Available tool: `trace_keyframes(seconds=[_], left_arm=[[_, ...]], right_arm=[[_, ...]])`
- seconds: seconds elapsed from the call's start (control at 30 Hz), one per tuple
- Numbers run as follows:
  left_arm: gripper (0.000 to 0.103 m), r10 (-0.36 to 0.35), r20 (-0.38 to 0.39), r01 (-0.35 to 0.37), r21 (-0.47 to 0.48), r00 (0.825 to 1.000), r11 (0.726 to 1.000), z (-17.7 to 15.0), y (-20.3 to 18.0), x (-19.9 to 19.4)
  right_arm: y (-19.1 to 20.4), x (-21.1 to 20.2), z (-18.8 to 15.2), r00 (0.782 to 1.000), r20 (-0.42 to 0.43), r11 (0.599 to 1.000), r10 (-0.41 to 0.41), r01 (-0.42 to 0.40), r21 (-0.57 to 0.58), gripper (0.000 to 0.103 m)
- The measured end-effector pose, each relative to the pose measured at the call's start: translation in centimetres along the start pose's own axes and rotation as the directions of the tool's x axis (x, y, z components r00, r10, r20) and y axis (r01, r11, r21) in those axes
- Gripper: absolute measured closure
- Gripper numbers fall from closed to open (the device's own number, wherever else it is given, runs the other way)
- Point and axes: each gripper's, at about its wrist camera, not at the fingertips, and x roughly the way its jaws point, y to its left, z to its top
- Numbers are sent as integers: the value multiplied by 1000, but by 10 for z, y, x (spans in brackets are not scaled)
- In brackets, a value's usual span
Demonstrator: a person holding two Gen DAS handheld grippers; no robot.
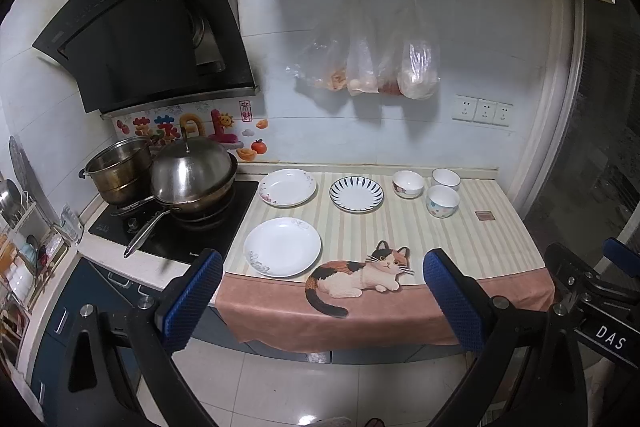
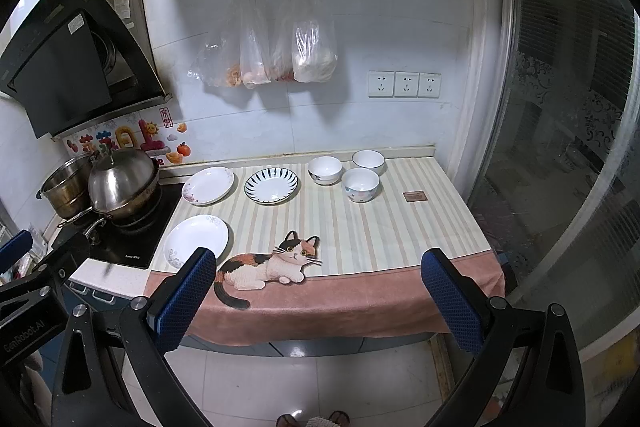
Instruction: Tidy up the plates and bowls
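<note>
Three plates lie on a striped cloth on the counter: a white plate (image 1: 282,247) at the front left, a white floral plate (image 1: 287,187) behind it, and a blue-striped plate (image 1: 356,194) to its right. Three bowls (image 1: 408,183) (image 1: 445,179) (image 1: 442,201) stand apart at the back right. The same plates (image 2: 196,242) (image 2: 208,185) (image 2: 271,185) and bowls (image 2: 325,170) (image 2: 368,161) (image 2: 361,185) show in the right wrist view. My left gripper (image 1: 322,301) is open and empty, back from the counter's front edge. My right gripper (image 2: 318,301) is also open and empty.
A stove (image 1: 176,227) at the left carries a lidded wok (image 1: 192,175) and a steel pot (image 1: 118,167). Plastic bags (image 1: 372,67) hang on the wall. A small brown square (image 1: 485,215) lies on the cloth at the right. A glass door (image 2: 560,147) stands at the right.
</note>
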Motion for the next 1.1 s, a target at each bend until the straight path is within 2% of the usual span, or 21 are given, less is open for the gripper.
trace_keyframes(seconds=[1.1], left_arm=[[0, 3, 2, -3, 0, 1000, 1000, 2, 1, 2]], right_arm=[[2, 7, 5, 1000, -1, 1000, 5, -5, 8, 0]])
